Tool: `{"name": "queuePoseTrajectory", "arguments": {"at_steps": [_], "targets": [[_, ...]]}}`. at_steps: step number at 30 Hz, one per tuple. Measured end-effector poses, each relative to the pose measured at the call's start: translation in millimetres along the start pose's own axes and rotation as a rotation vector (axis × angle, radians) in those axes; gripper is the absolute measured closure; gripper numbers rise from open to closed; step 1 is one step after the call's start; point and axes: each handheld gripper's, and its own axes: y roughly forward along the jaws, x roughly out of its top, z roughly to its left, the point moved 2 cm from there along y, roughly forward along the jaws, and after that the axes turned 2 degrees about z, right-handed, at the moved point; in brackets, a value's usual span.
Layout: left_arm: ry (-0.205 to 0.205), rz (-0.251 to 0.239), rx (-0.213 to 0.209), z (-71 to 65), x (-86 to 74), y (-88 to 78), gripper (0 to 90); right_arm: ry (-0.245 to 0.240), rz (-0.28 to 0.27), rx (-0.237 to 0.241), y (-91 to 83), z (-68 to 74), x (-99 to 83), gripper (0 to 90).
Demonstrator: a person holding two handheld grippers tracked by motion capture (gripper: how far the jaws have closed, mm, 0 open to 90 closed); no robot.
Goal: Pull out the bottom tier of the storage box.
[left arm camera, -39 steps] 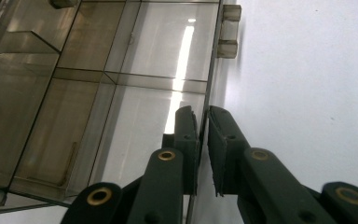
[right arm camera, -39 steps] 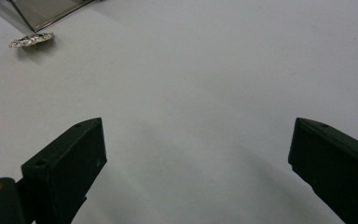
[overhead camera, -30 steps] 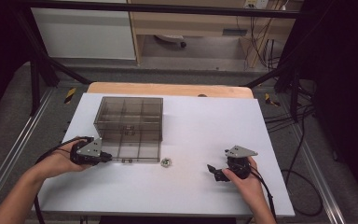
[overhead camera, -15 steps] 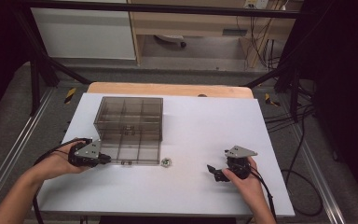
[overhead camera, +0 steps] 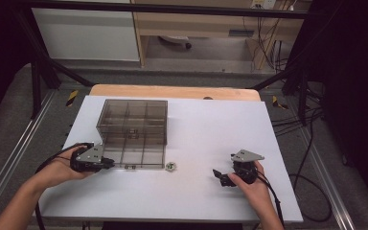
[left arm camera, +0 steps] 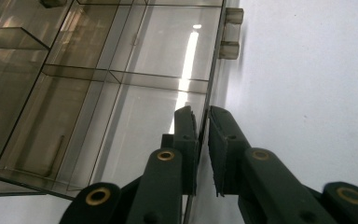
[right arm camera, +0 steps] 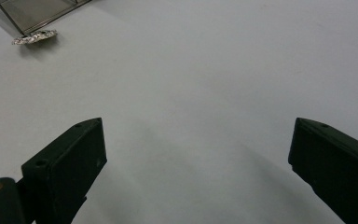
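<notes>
While our left gripper [left arm camera: 203, 140] pinches the smoky clear plastic compartment box's [overhead camera: 133, 132] front wall, we should steady it, right gripper [right arm camera: 196, 163] gaping idle.

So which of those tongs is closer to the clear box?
Left. The left tongs are clamped on the clear box at its front wall; the right tongs sit open, well off to its right.

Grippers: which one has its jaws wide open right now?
The right gripper: its jaws stand far apart over bare table. The left gripper is nearly shut at the organizer box wall.
</notes>
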Motion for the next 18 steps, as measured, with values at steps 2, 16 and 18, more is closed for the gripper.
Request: {"name": "queuePoseTrajectory", "arguments": {"at_steps": [2, 16, 18], "targets": [[-0.006, -0.004, -0.001, 0.3, -0.3, 0.1, 81.3, 0.001, 0.0, 0.001, 0.0, 0.0, 0.0, 4.4], [-0.169, -0.098, 0.174, -11.0, -0.4, -10.9, 42.4, 0.002, -0.016, 0.004, -1.4, 1.7, 2.2, 4.2], [-0.214, -0.11, 0.221, -13.5, 0.8, -13.7, 36.8, -0.004, -0.027, 0.004, -3.1, 1.9, 3.7, 4.1]]}}
